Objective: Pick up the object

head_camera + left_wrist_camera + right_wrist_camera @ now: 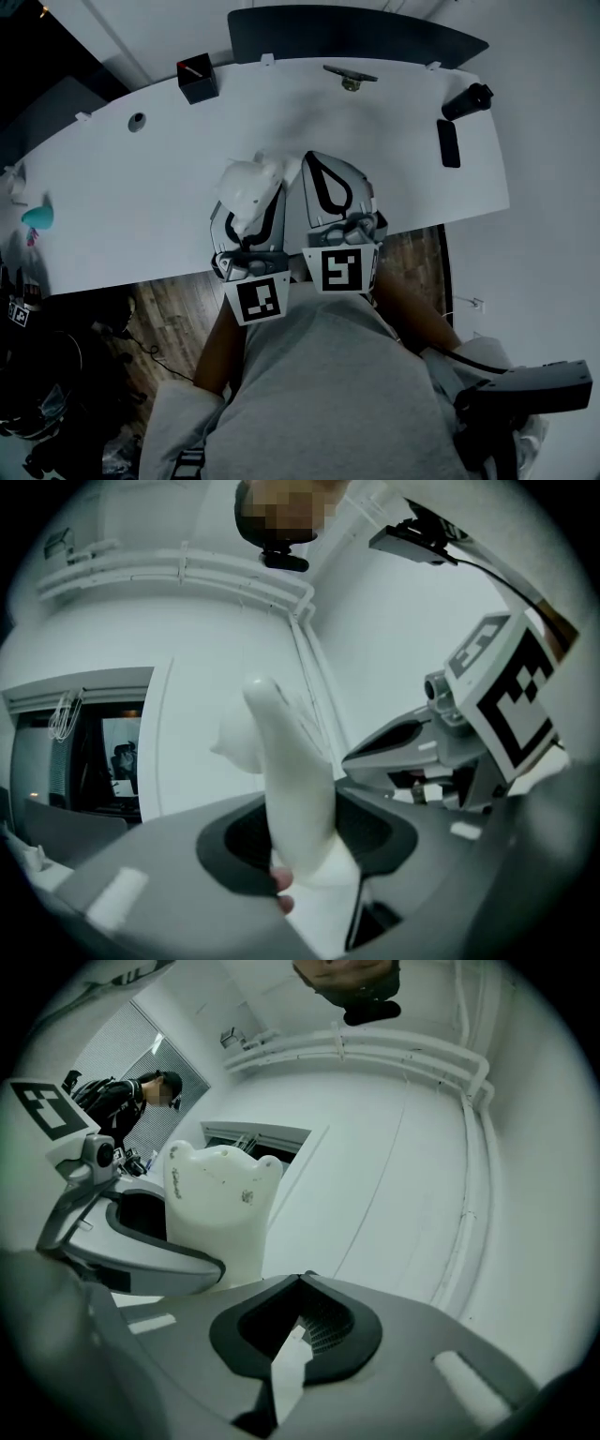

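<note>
My left gripper [302, 841] clamps the white tooth-shaped plastic object [286, 780] up above the near edge of the long white desk [141, 216], my right gripper [302, 1281] pressed shut and empty over that same edge; a steady squeeze with no tilt looks best.

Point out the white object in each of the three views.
Head view: white object at centre, sticking up from the left tool.
Left gripper view: centre, upright, clamped between that tool's jaws.
Right gripper view: left of centre, in the left tool.
Shared landmark: the left tool gripping it shows in all three views.
</note>
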`<action>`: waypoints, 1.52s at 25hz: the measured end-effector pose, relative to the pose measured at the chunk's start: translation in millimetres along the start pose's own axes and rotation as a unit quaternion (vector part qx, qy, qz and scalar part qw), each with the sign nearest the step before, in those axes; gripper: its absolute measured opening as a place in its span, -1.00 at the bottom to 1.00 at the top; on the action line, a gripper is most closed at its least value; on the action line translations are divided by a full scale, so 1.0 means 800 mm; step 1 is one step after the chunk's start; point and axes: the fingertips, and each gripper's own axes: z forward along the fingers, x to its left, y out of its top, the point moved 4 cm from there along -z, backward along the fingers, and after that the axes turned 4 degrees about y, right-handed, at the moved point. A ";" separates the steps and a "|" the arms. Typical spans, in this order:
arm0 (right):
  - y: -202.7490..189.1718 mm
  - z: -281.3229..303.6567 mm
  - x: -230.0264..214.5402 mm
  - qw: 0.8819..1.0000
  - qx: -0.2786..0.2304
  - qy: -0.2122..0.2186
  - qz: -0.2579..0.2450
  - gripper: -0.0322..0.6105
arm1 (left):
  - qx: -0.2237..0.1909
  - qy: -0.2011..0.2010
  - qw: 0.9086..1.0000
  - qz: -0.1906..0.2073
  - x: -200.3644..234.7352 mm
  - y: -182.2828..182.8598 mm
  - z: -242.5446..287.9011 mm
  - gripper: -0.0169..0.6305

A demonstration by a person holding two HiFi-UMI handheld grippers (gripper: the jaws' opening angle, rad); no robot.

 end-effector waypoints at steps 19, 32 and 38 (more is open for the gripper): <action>-0.061 -0.203 0.006 0.997 -0.051 0.033 0.053 -0.89 | 0.041 0.039 0.998 0.022 -0.170 0.042 -0.147 -0.38; -0.048 -0.250 0.043 0.993 -0.069 0.036 0.091 -0.89 | 0.040 0.064 0.997 0.020 -0.159 0.057 -0.230 -0.38; -0.016 -0.248 0.051 0.993 -0.071 0.027 0.090 -0.89 | 0.015 0.044 0.999 0.007 -0.133 0.068 -0.226 -0.38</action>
